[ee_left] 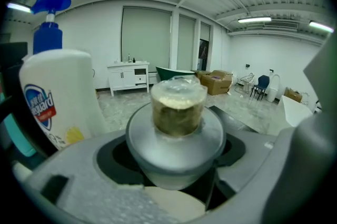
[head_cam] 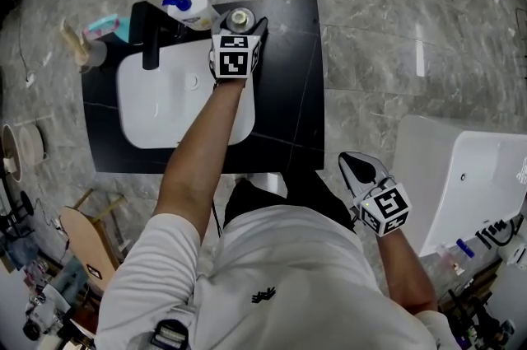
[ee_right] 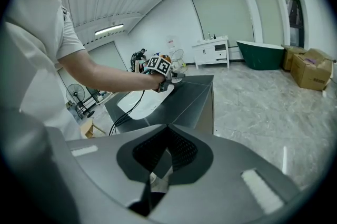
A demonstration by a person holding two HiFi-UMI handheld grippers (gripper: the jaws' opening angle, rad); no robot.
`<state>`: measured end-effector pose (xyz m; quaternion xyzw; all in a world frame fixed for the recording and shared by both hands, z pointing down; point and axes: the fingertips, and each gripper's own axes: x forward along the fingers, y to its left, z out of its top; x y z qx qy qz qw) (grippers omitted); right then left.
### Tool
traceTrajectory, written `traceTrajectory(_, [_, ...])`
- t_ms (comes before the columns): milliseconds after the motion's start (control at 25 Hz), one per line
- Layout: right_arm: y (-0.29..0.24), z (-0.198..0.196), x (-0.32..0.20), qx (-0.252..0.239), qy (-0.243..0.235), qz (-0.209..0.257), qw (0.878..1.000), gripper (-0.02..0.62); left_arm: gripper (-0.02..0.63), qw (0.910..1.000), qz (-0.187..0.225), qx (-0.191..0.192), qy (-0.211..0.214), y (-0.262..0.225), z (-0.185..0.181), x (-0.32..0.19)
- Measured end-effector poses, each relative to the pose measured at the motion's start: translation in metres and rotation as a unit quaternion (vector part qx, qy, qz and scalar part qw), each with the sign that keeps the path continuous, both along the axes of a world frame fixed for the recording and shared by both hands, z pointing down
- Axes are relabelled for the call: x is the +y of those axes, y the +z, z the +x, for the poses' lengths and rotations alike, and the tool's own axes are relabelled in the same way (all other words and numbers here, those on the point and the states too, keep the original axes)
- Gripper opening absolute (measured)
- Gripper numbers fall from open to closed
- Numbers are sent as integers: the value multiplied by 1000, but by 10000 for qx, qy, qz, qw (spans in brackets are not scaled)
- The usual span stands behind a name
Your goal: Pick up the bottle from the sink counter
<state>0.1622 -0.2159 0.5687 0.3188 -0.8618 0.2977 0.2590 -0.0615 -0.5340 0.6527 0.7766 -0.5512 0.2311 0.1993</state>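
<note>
— Locating the bottle: where does it stand?

— On the black table, near its back edge, just beyond the white sink basin. It is upright and, as far as I can judge, its base is on the table, not yet lifted.

— State of your left gripper?

— Wide, but not free. The bottle sits between the jaws, and the pads look to bear on its body below the shoulder. The capped neck stands clear above them.

— Procedure for the lift?

— 1. Confirm that both pads are seated on the round body and not on the sloping shoulder, where I judge they would slip.
2. Raise straight up, keeping the bottle upright.
3. Do not swing left. The white spray bottle stands just beside it, with the black faucet beyond that.

— And the right gripper?

— Jaws together, holding nothing. I have it low at my side, well apart from the table. It has no part in this step.
</note>
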Motion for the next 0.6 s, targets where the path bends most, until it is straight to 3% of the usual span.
traceTrajectory(600, [-18,-46,24,-146,-150,220,9995,12,347,9988,183,213,394,-71,0,63])
